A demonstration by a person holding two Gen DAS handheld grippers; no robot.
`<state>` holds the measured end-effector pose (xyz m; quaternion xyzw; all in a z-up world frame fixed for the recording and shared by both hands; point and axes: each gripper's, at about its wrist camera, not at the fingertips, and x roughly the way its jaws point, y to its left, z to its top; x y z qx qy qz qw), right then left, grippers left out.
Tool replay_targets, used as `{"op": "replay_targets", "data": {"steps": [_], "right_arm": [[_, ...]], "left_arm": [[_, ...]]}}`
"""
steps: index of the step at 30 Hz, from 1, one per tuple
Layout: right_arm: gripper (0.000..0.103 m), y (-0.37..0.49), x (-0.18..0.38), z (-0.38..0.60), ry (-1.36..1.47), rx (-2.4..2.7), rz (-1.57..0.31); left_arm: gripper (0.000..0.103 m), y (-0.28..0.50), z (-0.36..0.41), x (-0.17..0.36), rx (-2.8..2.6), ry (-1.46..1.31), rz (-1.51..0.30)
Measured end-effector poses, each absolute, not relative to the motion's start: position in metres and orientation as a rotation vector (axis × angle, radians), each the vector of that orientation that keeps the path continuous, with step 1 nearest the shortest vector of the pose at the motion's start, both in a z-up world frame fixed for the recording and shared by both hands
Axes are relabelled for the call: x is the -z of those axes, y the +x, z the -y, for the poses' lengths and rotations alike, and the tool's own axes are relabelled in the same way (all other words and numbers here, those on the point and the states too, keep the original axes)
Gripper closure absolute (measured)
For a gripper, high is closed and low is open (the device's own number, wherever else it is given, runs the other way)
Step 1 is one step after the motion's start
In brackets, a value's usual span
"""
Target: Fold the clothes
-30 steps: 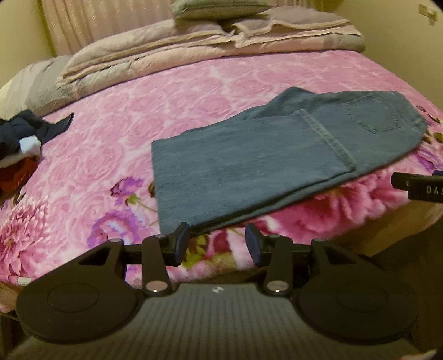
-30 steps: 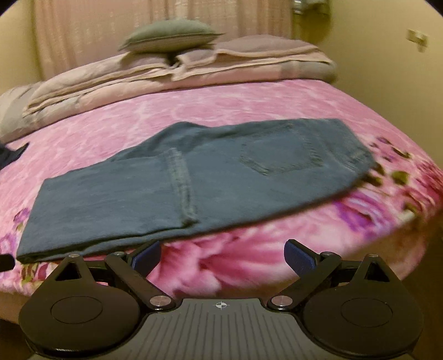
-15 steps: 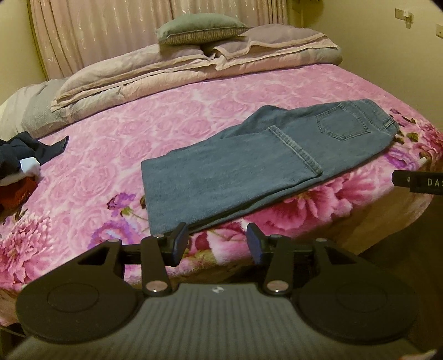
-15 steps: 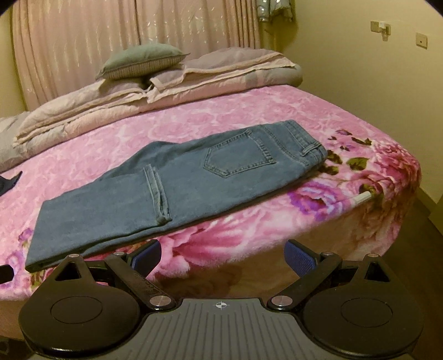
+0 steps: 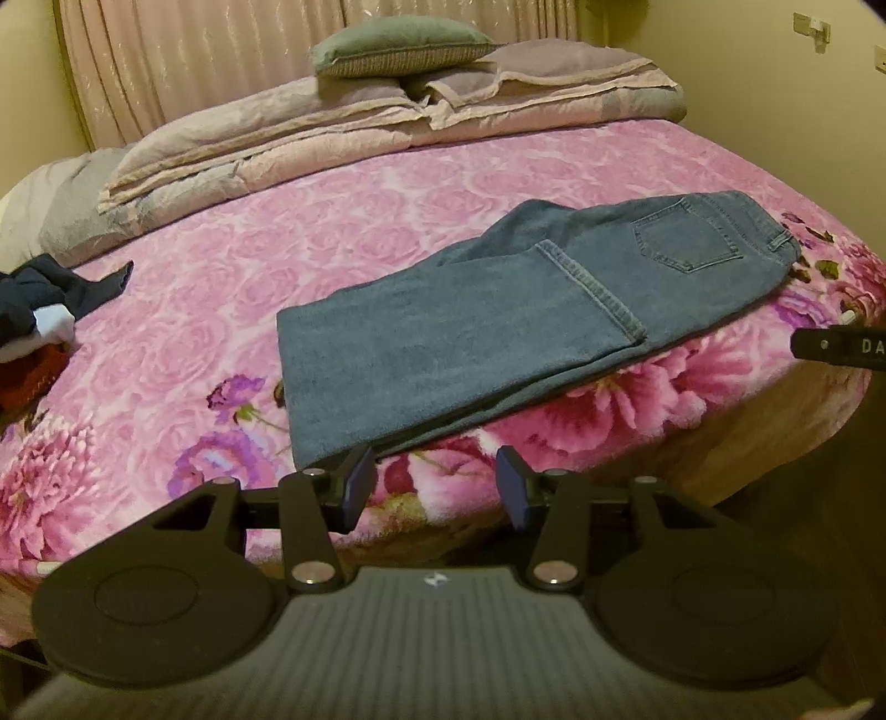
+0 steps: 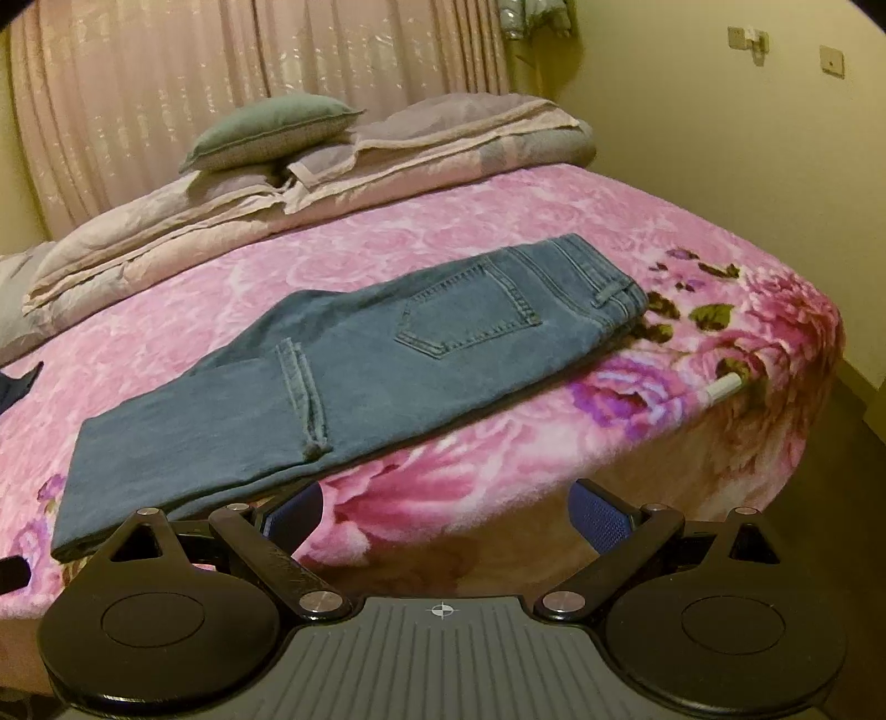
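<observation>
A pair of blue jeans (image 5: 498,327) lies folded in half on the pink floral bedspread (image 5: 277,221), back pocket up at the right, leg hem laid across the thigh. My left gripper (image 5: 434,484) hangs open just off the bed's near edge, below the folded end of the jeans, with nothing between its fingers. In the right wrist view the same jeans (image 6: 360,365) stretch diagonally. My right gripper (image 6: 446,512) is open wide in front of the bed's edge, holding nothing. A black part of the right gripper (image 5: 841,346) shows at the left view's right edge.
A heap of dark, white and red clothes (image 5: 39,315) sits at the bed's left side. A folded quilt (image 5: 387,122) and a green pillow (image 5: 398,50) lie at the head, before a curtain (image 6: 221,83). A yellow wall (image 6: 747,166) stands at right.
Both grippers have drawn back and up from the bed, so the jeans look smaller and farther. More of the bed's edge, wall and curtain shows. The jeans have not moved.
</observation>
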<state>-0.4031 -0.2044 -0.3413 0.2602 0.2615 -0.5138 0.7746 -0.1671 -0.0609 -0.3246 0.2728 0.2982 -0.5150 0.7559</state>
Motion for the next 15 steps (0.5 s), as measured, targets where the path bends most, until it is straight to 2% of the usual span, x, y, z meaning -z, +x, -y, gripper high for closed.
{"op": "replay_targets", "data": {"steps": [15], "right_arm": [[0.005,-0.401,0.355,0.237,0.595,1.121,-0.615]], "left_arm": [[0.058,-0.149,0.088,0.339,1.084,0.598,-0.714]]}}
